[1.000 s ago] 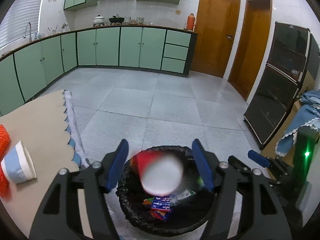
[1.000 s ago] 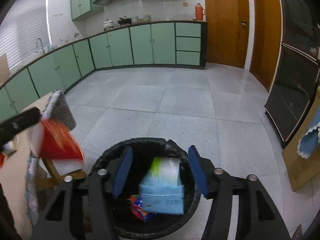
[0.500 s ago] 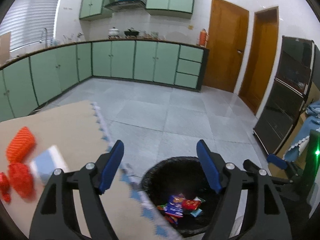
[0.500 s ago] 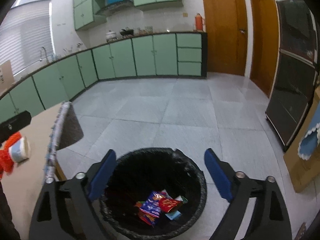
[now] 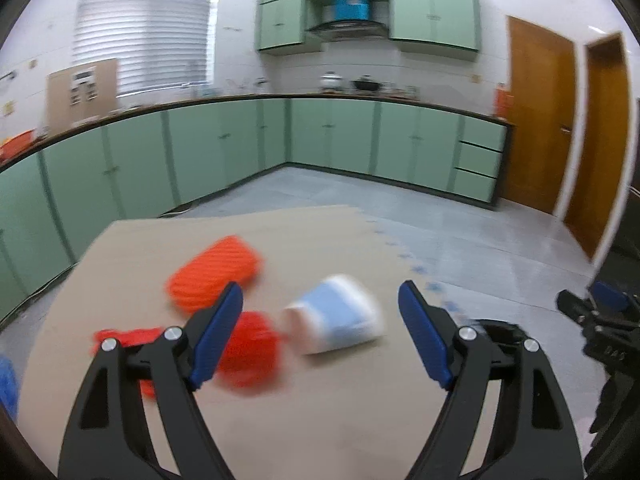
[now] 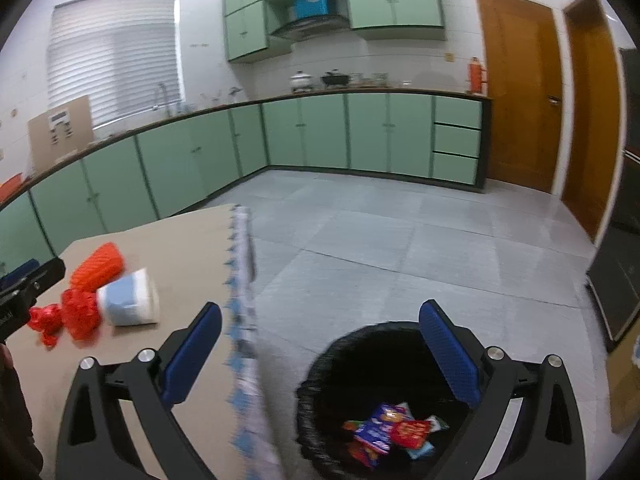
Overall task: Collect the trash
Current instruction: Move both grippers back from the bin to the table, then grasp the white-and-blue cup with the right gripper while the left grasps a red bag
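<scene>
A blue-and-white paper cup (image 5: 336, 320) lies on its side on the tan table (image 5: 280, 420), between crumpled red wrappers (image 5: 248, 348) and an orange ribbed pack (image 5: 216, 276). My left gripper (image 5: 320, 332) is open and empty, hovering just short of the cup. My right gripper (image 6: 320, 356) is open and empty above the black-lined trash bin (image 6: 320, 372), which holds several colourful wrappers (image 6: 390, 432). The cup (image 6: 128, 300) and red wrappers (image 6: 76, 316) also show in the right wrist view.
The table's scalloped blue-white cloth edge (image 6: 240, 320) hangs beside the bin. Green cabinets (image 6: 320, 132) line the far walls. Wooden doors (image 6: 516, 92) stand at the right. A dark cabinet (image 6: 620, 280) stands right of the bin. Grey tile floor lies between.
My left gripper let a red-and-white piece fall into the bin, then swung left to the table and faces the cup. My right gripper dropped its blue packet into the bin and opened wide.
</scene>
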A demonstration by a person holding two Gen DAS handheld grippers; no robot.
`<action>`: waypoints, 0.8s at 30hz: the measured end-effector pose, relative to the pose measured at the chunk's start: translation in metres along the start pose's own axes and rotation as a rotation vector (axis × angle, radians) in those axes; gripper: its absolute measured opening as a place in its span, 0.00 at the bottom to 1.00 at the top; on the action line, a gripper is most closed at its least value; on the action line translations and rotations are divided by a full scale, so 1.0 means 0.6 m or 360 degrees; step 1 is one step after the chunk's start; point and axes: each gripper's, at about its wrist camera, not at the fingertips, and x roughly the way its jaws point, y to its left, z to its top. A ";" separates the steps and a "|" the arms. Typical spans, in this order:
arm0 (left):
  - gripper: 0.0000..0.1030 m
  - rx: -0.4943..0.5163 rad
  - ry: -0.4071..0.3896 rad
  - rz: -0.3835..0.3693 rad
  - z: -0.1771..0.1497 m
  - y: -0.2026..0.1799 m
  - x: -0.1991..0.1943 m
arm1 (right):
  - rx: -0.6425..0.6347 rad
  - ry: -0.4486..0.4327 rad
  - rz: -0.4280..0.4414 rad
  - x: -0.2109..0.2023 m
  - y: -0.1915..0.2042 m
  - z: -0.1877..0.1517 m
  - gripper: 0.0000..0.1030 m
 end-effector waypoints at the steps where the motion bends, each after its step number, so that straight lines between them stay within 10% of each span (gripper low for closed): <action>1: 0.75 -0.0014 0.0000 0.0030 0.000 0.017 -0.003 | -0.0014 0.0004 0.0024 0.005 0.014 -0.001 0.94; 24: 0.78 -0.0174 0.0163 0.0416 -0.033 0.237 0.024 | -0.0425 0.0257 0.0391 0.141 0.292 -0.005 0.94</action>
